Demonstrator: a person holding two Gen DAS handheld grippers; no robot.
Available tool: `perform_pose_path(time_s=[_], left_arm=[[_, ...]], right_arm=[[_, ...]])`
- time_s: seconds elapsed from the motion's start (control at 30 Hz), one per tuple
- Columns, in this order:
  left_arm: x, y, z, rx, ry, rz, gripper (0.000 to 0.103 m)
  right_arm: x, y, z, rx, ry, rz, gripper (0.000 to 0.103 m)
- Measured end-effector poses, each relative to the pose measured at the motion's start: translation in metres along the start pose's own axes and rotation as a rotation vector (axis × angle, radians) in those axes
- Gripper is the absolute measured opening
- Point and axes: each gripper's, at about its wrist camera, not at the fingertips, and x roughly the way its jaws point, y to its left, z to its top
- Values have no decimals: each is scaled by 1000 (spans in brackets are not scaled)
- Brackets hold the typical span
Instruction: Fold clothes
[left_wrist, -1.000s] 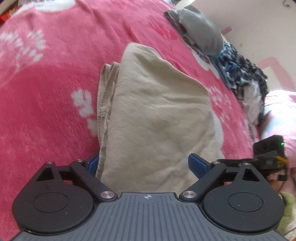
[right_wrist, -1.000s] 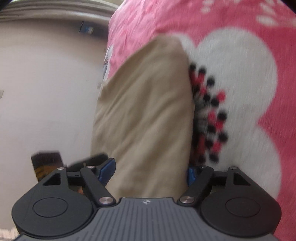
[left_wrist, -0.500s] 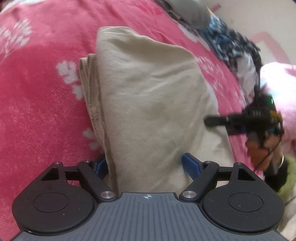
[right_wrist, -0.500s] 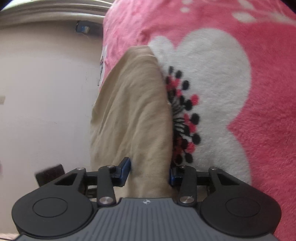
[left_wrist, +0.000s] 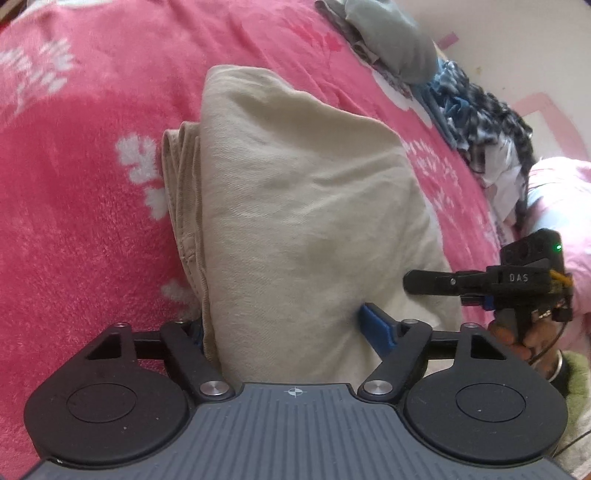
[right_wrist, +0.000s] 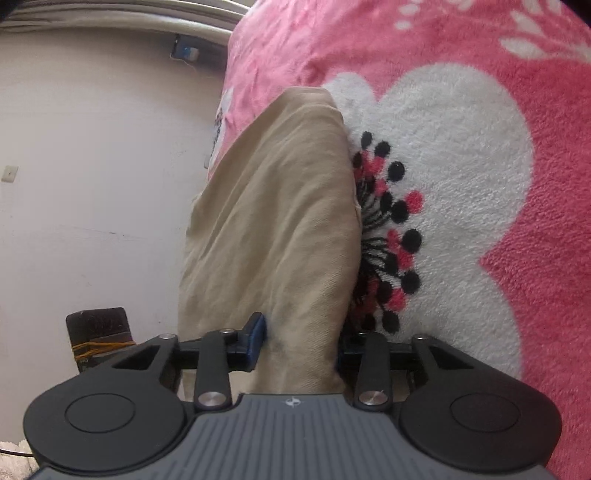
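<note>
Item 1, nearest. Left gripper (left_wrist: 284, 328): black linkage arms, blue pads. Jaws set fairly wide with the near end of the garment between them; the right pad presses into the cloth, the left pad is mostly hidden behind the fold edge, so a firm pinch cannot be confirmed.

Item 2. Right gripper (right_wrist: 299, 343): same build. Jaws drawn narrow on a bunched thickness of the same cloth, a pad against each side: it holds the garment.

Item 3, the task's thing. Beige cotton-twill garment, folded into a thick stack (left_wrist: 303, 206), lying on the bed with its near end at both tools. Seamed layers show along its left edge.

Item 4. Pink plush blanket with white flower pattern (left_wrist: 81, 206), bearing the garment.

Item 5, farthest. Heap of grey, blue and black-and-white clothes (left_wrist: 461, 96) at the bed's far side, well apart from the stack.

Handling note (judgement). The scene fits either a fold being carried over or a finished stack being squared or shifted. In either case both tools should hold every layer, move level and together, and keep the seamed edge aligned so the stack does not splay.

View comparison. The left wrist view alone shows the garment's full breadth, its layered edge, the clothes heap and the right gripper from outside (left_wrist: 436, 282). The right wrist view alone shows the narrow pinch, the garment's side reaching the bed's edge, a pale wall (right_wrist: 92, 184) and the large white flower with black and red dots (right_wrist: 443, 166).
</note>
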Motion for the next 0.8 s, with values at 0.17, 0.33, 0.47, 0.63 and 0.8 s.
perform_pose_path(time_s=[0.17, 0.33, 0.47, 0.63, 0.8], left_arm=[[-9, -5, 1, 12, -15, -5, 65], [-16, -11, 3, 22, -30, -30, 59], [-19, -19, 5, 29, -45, -56, 58], [-23, -27, 9, 36, -65, -89, 58], [-28, -35, 17, 60, -97, -103, 58]], right_arm=[[-4, 12, 0, -27, -38, -6, 25], [-4, 26, 4, -53, -77, -13, 24], [-16, 23, 2, -82, -100, -26, 24], [-38, 23, 1, -123, -124, -37, 24], [-41, 32, 13, -159, -154, -35, 24]])
